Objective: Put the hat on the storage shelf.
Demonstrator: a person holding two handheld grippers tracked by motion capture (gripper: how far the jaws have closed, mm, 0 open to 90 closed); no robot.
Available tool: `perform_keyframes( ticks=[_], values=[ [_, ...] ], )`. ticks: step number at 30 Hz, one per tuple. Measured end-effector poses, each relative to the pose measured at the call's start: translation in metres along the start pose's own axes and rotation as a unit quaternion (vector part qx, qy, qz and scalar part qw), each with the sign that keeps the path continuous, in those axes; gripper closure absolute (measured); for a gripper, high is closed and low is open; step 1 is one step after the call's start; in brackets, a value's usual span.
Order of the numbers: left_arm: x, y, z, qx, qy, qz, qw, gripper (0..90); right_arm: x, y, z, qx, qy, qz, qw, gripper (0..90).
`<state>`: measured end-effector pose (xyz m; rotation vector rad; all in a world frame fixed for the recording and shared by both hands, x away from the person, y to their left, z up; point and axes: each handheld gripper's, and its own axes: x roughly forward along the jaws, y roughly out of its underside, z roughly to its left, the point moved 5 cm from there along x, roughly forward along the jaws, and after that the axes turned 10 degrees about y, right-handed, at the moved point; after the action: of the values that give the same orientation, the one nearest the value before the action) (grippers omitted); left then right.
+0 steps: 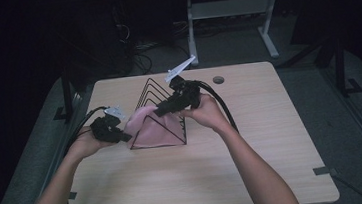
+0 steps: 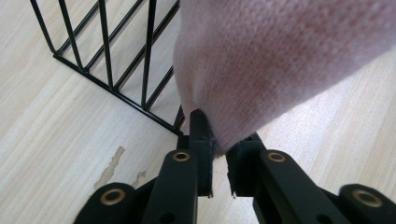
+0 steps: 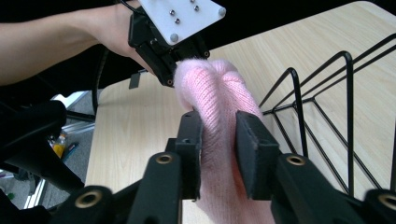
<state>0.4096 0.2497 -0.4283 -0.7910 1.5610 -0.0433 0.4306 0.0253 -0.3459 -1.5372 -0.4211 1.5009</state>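
Pink knitted cloth (image 1: 152, 130) is the thing in hand, and we hold it with both grippers over a light wooden table (image 1: 201, 180). Nearest us in the high view, our two forearms come in from the bottom edge. Left gripper (image 1: 122, 137) sits at the cloth's left end, jaws nearly together and pinching a fold; in the left gripper view the knit (image 2: 280, 60) hangs down right onto the jaw tips, clamped between them. Right gripper (image 1: 159, 112) is higher, over the top of the cloth, jaws closed on a thick bunch of it; in the right gripper view the pads press on both sides of the pink roll (image 3: 219, 126), and the left gripper (image 3: 175, 79) bites the far end of the same roll. Cloth is stretched between the two grippers, raised at the top and draped down over the front of a black wire rack (image 1: 161, 96). Rack stands on the table just behind and under the cloth, its triangular wires upright. Farther off, a round hole (image 1: 218, 80) in the tabletop near the far edge. Beyond the table, dark floor and white desk legs (image 1: 268, 33).
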Motion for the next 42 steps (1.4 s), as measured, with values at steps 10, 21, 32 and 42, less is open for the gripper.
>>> perform_keyframes(
  ticks=[10, 21, 32, 42],
  values=[
    [-0.004, 0.001, -0.005, 0.003, -0.011, -0.007, 0.9999, 60.2, -0.024, 0.003, -0.002, 0.017, 0.012, -0.034, 0.9992, 54.6],
    [-0.009, -0.001, -0.009, 0.003, -0.019, -0.012, 0.9998, 51.7, -0.05, 0.031, -0.02, 0.045, 0.046, -0.038, 0.9972, 45.4],
    [-0.012, 0.001, -0.015, -0.004, -0.021, -0.017, 0.9996, 44.2, -0.074, 0.052, -0.034, 0.069, 0.081, -0.039, 0.9935, 36.6],
    [-0.018, 0.009, -0.016, -0.015, -0.026, -0.023, 0.9993, 39.1, -0.095, 0.072, -0.044, 0.089, 0.11, -0.04, 0.9891, 32.1]
  ],
)
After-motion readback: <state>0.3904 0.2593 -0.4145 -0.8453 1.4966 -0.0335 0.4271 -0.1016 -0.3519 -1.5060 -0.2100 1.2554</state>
